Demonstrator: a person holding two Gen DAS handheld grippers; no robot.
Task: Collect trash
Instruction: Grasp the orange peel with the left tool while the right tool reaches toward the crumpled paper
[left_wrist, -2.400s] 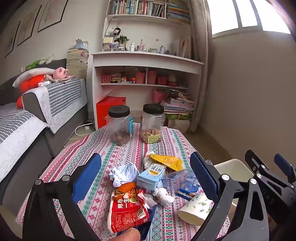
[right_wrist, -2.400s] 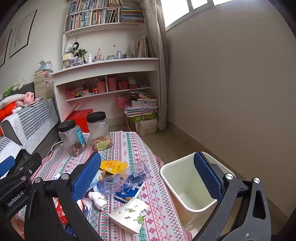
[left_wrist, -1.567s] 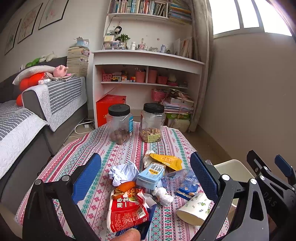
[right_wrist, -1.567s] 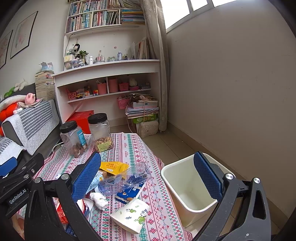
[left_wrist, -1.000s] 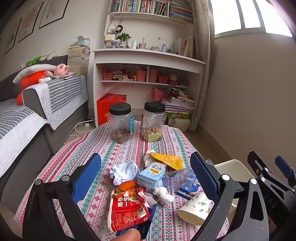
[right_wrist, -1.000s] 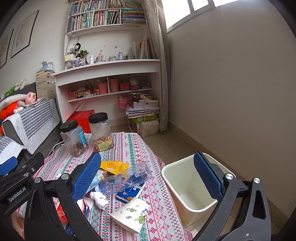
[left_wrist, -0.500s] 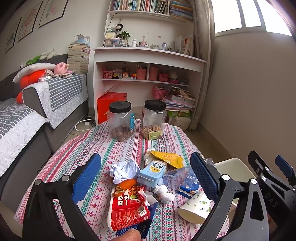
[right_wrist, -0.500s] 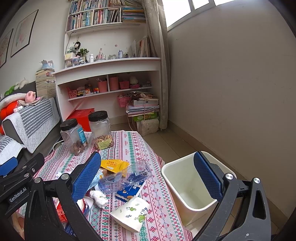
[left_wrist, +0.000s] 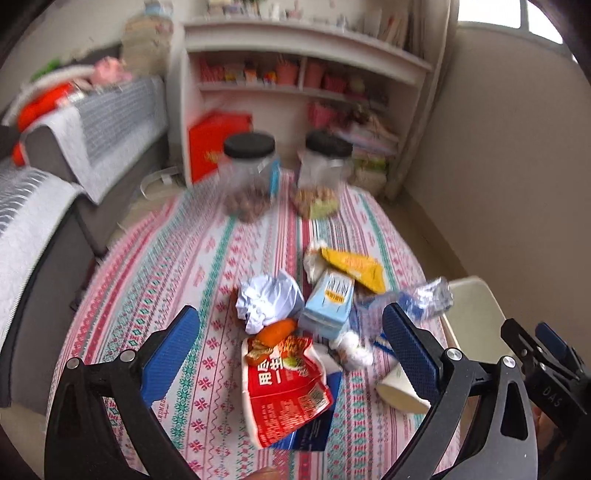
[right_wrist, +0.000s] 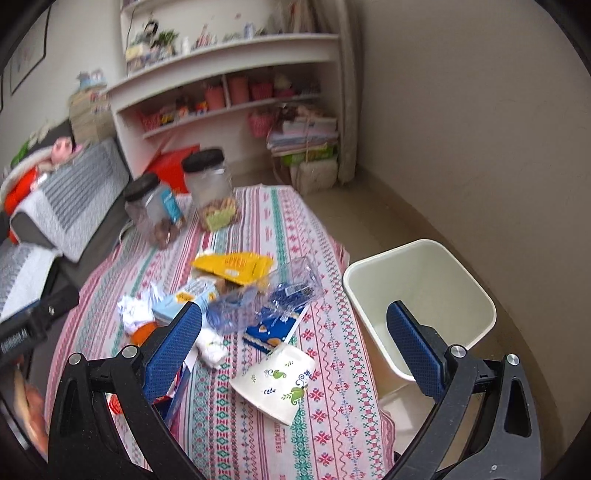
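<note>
Both grippers, left (left_wrist: 291, 354) and right (right_wrist: 295, 347), hung spread and empty over the trash pile; a paper cup (right_wrist: 275, 380), seemingly tipped over, lay near the bin (right_wrist: 421, 295).

Soft daylight; motion-blurred background, fisheye-warped, dark-vignetted edges.

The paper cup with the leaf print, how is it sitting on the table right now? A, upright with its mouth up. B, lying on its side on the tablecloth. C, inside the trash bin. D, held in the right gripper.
B: the paper cup lies tipped on its side on the tablecloth, outside the trash bin, while the right gripper is open and empty.
</note>
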